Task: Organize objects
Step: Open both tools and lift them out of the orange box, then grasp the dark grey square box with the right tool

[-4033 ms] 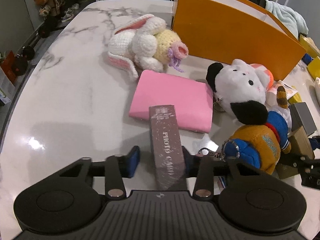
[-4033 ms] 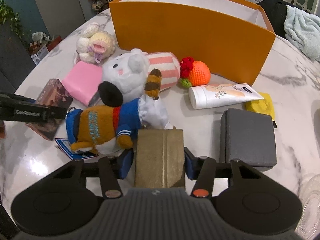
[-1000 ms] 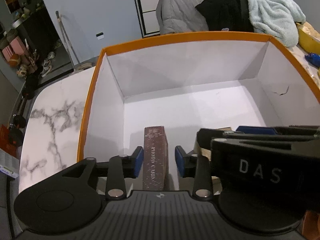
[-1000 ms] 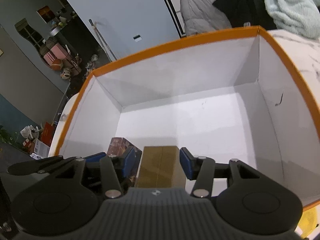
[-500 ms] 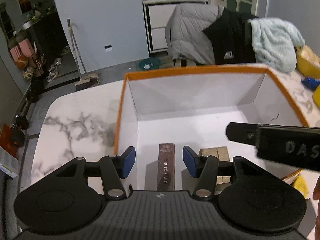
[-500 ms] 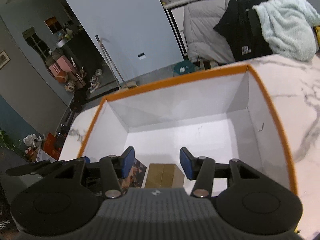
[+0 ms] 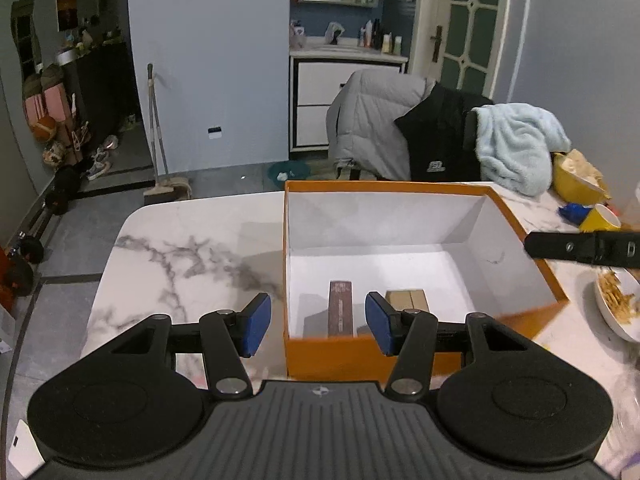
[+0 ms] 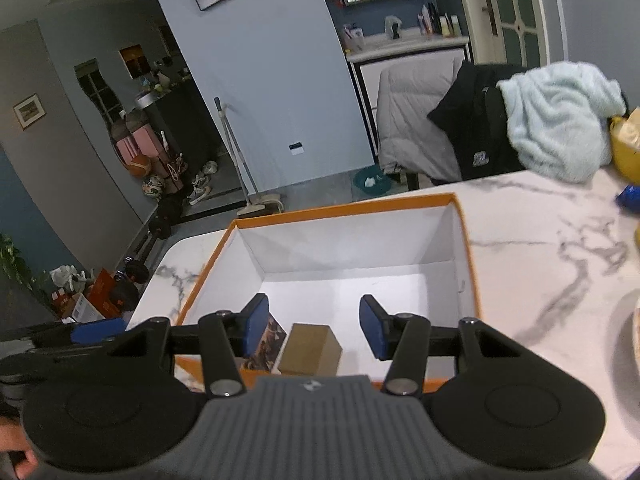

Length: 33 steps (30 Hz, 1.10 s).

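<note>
An orange box [image 7: 532, 248] with a white inside stands on the marble table [image 7: 180, 256]. Inside it, near the front wall, a dark brown photo-card box [image 7: 340, 314] stands on edge beside a tan cardboard box [image 7: 408, 300]. My left gripper [image 7: 318, 324] is open and empty, held above the box's front wall. In the right wrist view the orange box [image 8: 464, 240] holds the photo-card box [image 8: 266, 346] and the tan box [image 8: 310, 350]. My right gripper [image 8: 314, 330] is open and empty above them. Its side shows in the left view [image 7: 580, 248].
A white bowl of food [image 7: 618, 308] sits right of the box. A yellow bowl [image 7: 576, 178], a yellow cup [image 7: 602, 220] and a blue packet [image 7: 574, 210] lie at the far right. Chairs draped with jackets and a pale towel [image 7: 520, 148] stand behind the table.
Both grippers have let go of their boxes inside the orange box, opened, and pulled up and back. The photo-card box and tan box stay in the box.
</note>
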Each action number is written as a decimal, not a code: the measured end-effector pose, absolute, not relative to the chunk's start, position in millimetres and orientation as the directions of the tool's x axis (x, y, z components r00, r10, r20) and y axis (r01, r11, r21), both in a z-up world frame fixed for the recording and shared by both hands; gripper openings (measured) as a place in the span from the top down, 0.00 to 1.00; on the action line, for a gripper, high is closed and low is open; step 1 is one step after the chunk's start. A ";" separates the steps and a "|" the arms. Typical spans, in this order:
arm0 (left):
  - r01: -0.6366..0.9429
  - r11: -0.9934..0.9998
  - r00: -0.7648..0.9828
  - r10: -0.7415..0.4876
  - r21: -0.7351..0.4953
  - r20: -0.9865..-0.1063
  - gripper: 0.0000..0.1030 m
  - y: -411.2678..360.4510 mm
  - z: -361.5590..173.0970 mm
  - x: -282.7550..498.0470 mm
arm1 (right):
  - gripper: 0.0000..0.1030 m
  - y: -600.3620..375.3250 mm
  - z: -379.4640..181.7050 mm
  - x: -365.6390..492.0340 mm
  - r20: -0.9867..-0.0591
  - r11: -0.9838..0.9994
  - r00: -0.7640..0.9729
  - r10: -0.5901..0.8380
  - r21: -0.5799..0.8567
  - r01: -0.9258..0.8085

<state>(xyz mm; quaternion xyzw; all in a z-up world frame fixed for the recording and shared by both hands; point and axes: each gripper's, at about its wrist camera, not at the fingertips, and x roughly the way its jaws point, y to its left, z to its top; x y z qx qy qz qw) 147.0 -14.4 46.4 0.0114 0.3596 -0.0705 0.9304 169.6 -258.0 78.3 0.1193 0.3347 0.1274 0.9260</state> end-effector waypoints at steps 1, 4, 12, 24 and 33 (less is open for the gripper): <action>0.148 0.989 0.734 -0.128 -0.026 -0.667 0.40 -12.8 46.1 140.5 | 0.49 -259.4 80.2 164.1 -0.588 0.942 0.747 0.312 0.296 -0.160; 0.177 0.984 0.732 -0.145 -0.020 -0.666 0.40 -9.8 42.5 123.9 | 0.47 -264.1 84.2 141.1 -0.578 0.951 0.760 0.297 0.251 -0.180; 0.227 0.972 0.706 -0.207 -0.060 -0.678 0.39 -3.6 21.3 95.7 | 0.45 -288.1 71.9 85.0 -0.595 0.959 0.754 0.279 0.208 -0.190; 0.295 0.955 0.625 -0.220 -0.034 -0.749 0.35 0.4 -29.9 69.9 | 0.41 -320.1 26.9 46.6 -0.673 0.978 0.711 0.206 0.116 -0.174; 0.275 0.961 0.599 -0.194 -0.028 -0.777 0.22 9.1 -52.8 65.8 | 0.35 -333.1 -14.9 55.8 -0.749 0.983 0.637 0.183 0.145 -0.112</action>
